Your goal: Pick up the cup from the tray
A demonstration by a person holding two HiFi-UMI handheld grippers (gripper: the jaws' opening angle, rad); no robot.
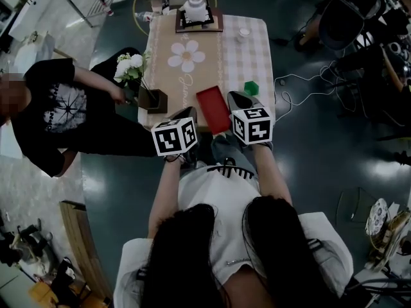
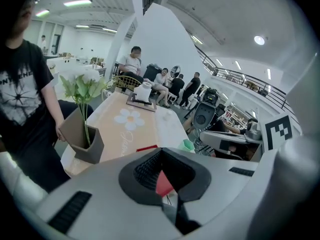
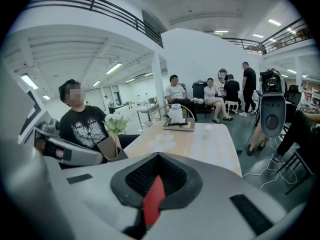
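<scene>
Just beside the dark tray point(image 1: 217, 25), on the side nearer the right gripper point(image 3: 155, 184), the cup point(image 1: 243, 34) is seen standing on the checked cloth of the worktop point(image 1: 260, 63). It is off that tray and apart from the white roll point(image 1: 194, 6) the tray bears. Well short of the dark tray, at the near edge, the right gripper and the left gripper point(image 2: 162, 176) are held with jaws narrow and nothing gripped. Only a sliver of the red tray point(image 1: 213, 108) shows through each slit.

This is judged to fit either a reach yet to be made or a cup lifted off and set down. Any grasp of so small a cup is best made with jaws opened wider than its rim, brought level across its wall and closed gently. The green block point(image 1: 250, 87), between dark tray and grippers, is to be cleared.
</scene>
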